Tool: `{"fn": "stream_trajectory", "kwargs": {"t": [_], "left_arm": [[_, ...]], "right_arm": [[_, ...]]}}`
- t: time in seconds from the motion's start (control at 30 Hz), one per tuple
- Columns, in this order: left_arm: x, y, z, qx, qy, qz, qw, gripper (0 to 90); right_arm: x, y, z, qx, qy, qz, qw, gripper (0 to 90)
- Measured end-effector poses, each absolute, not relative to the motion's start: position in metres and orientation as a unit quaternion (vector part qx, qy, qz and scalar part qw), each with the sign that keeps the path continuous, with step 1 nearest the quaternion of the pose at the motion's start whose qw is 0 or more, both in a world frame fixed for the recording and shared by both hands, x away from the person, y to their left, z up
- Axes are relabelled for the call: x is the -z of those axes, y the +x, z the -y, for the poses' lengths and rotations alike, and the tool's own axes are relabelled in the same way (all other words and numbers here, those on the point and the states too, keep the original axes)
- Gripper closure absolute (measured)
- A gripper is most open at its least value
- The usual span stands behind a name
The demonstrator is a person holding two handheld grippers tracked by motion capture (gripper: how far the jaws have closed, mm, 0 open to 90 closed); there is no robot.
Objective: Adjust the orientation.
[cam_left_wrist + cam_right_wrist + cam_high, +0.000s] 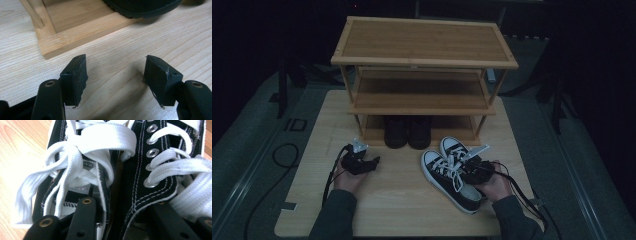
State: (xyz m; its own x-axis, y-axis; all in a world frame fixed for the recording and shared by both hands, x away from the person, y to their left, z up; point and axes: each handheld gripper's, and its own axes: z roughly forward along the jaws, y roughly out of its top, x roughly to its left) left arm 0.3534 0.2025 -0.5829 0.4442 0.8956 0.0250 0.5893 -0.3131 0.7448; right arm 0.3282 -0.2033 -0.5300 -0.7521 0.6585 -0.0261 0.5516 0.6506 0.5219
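A pair of black canvas sneakers with white laces lies on the table at the right: one sneaker (pixel 447 181) nearer me, the other sneaker (pixel 454 146) just behind it. My right gripper (pixel 468 165) reaches into them from the right. In the right gripper view one jaw sits inside each shoe, with the two inner walls (pixel 125 182) squeezed together between the jaws of the right gripper (pixel 122 206). My left gripper (pixel 373 163) rests low over the table at the left. Its jaws stand wide apart, and the left gripper (pixel 116 75) has only bare wood between them.
A three-shelf bamboo shoe rack (pixel 422 107) stands at the back of the wooden table (pixel 402 210); its base corner (pixel 82 32) is just ahead of the left gripper. A dark pair of shoes (pixel 408 131) sits on the lowest shelf, one sole (pixel 145 7) overhanging. Cables trail off both grippers.
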Motion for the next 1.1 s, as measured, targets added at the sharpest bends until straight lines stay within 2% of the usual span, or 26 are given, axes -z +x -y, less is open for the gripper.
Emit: {"fn": "stream_trajectory", "kwargs": {"t": [0.37,1.1], "left_arm": [[0.5829,0.3534,-0.2026,-0.225,0.778,-0.477,0.341,35.7],[0.5829,0.3534,-0.2026,-0.225,0.779,-0.477,0.341,35.6]], "right_arm": [[0.5304,0.328,0.2056,-0.257,0.34,-0.899,0.103,83.2],[0.5232,0.3287,0.2104,-0.265,0.329,-0.9,0.106,85.4]]}}
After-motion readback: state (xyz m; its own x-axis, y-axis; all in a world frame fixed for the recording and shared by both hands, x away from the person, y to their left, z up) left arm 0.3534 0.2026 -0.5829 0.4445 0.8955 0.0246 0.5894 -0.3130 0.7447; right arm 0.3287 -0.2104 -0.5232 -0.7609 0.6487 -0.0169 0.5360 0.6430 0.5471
